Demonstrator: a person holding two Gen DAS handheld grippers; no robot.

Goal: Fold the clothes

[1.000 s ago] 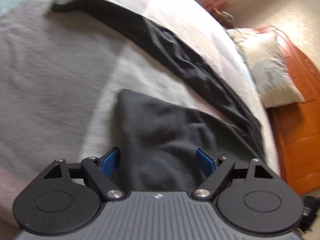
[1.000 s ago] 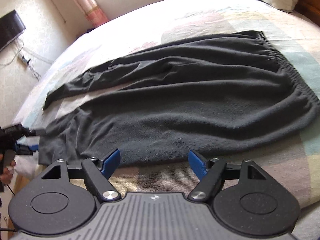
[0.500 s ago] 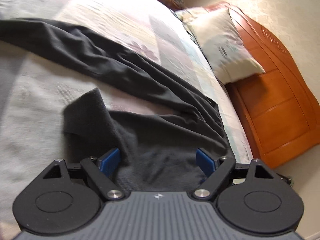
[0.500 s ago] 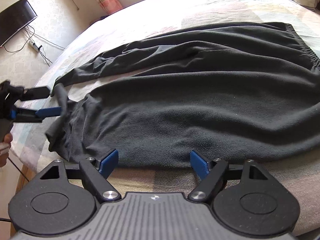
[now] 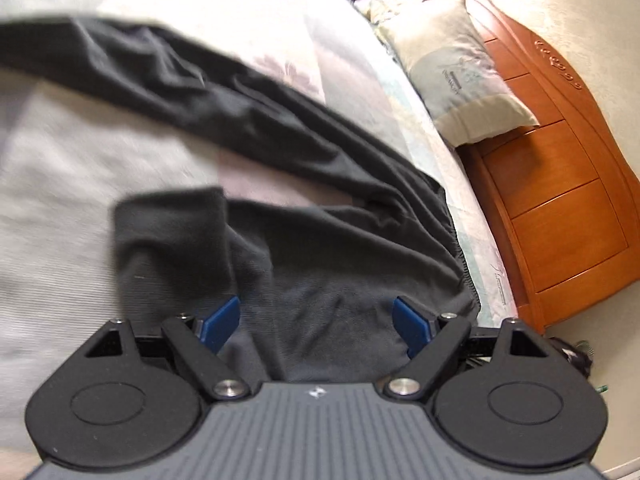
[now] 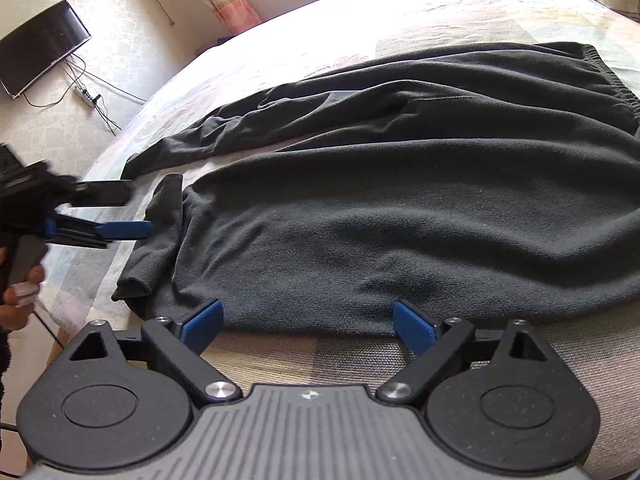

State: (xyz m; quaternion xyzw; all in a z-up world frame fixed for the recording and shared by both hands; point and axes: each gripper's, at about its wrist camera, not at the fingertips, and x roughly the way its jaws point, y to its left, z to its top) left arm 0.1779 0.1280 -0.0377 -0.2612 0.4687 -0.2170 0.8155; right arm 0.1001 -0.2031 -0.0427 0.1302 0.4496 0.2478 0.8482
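Right wrist view: dark grey trousers (image 6: 400, 216) lie spread across a bed (image 6: 360, 28) with a pale patchwork cover, waistband toward the right, legs running left. The near leg's cuff (image 6: 160, 236) is turned up and folded back on itself near the bed's left edge. The right gripper (image 6: 307, 322) hovers at the trousers' near hem with its blue pads spread wide apart and nothing between them; whether the pads touch the cloth cannot be told. At the left, the left gripper (image 6: 136, 210) comes in from the side, held by a hand (image 6: 18, 296), its lower blue finger touching the turned-up cuff and its upper black finger well above it, so it stands wide open and pinches nothing. A flat screen (image 6: 40, 46) hangs on the wall beyond, cables trailing under it.

Left wrist view, somewhat blurred: the left gripper (image 5: 316, 322) stands over the same near leg, blue pads wide apart with cloth lying between and under them but not clamped. The folded cuff (image 5: 172, 240) rises just ahead of the left pad. The far leg (image 5: 224, 112) runs diagonally behind. A pillow (image 5: 452, 72) leans on an orange wooden headboard (image 5: 560, 184) at the right.
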